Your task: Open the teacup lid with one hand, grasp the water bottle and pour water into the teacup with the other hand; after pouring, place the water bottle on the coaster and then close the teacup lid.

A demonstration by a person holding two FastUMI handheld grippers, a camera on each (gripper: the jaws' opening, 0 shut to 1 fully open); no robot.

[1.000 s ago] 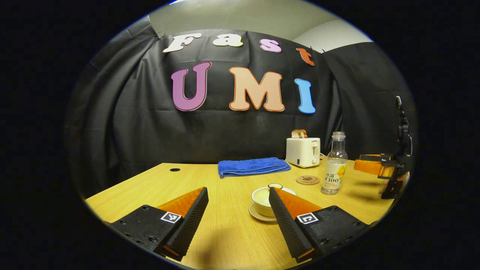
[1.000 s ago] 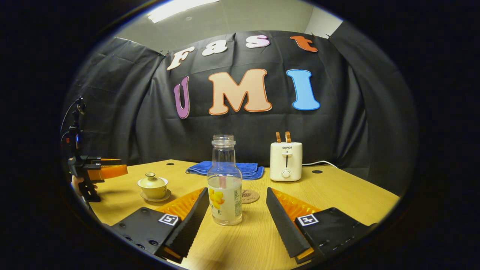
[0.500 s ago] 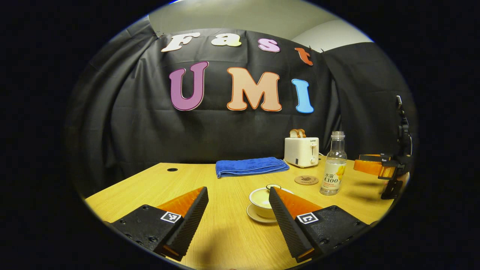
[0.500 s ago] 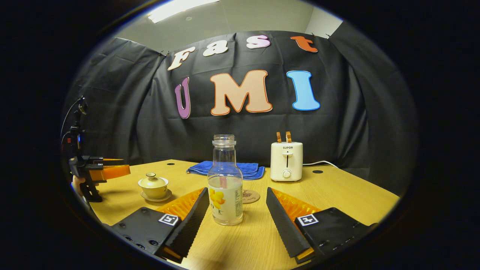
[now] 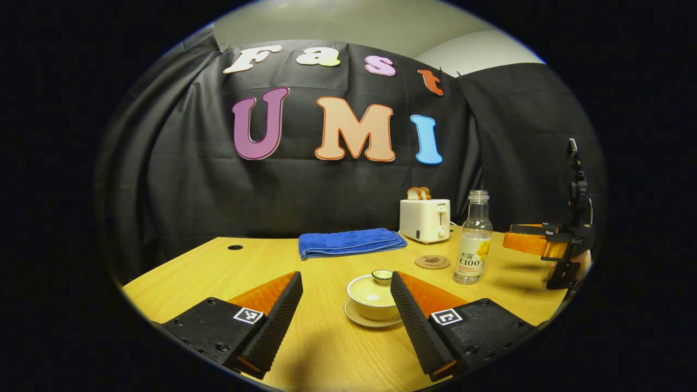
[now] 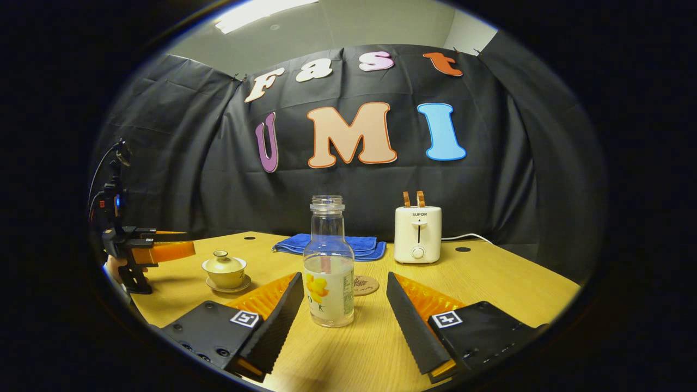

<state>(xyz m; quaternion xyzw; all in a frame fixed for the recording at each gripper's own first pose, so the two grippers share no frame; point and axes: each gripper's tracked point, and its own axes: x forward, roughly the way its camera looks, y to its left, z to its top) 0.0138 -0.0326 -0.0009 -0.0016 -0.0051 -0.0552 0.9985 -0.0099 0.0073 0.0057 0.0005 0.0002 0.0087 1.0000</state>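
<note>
Both tools are lined up for the opening moves, and nothing is gripped yet. The left gripper (image 5: 346, 305) hovers low over the wooden table (image 5: 218, 267) with its fingers wide apart, the teacup (image 5: 373, 296) on its saucer just ahead and a little to the right, its lid (image 5: 372, 287) on. The right gripper (image 6: 344, 310), fingers equally spread, faces the uncapped water bottle (image 6: 328, 272), which stands upright between its fingers without touching either. The coaster (image 6: 365, 285) lies just behind the bottle; a toaster (image 6: 417, 234) and a folded blue towel (image 6: 354, 246) sit at the far side.

I judge the lid-opening step in hand. Next the left fingers need to centre on the lid's small knob, close and lift straight up.
</note>
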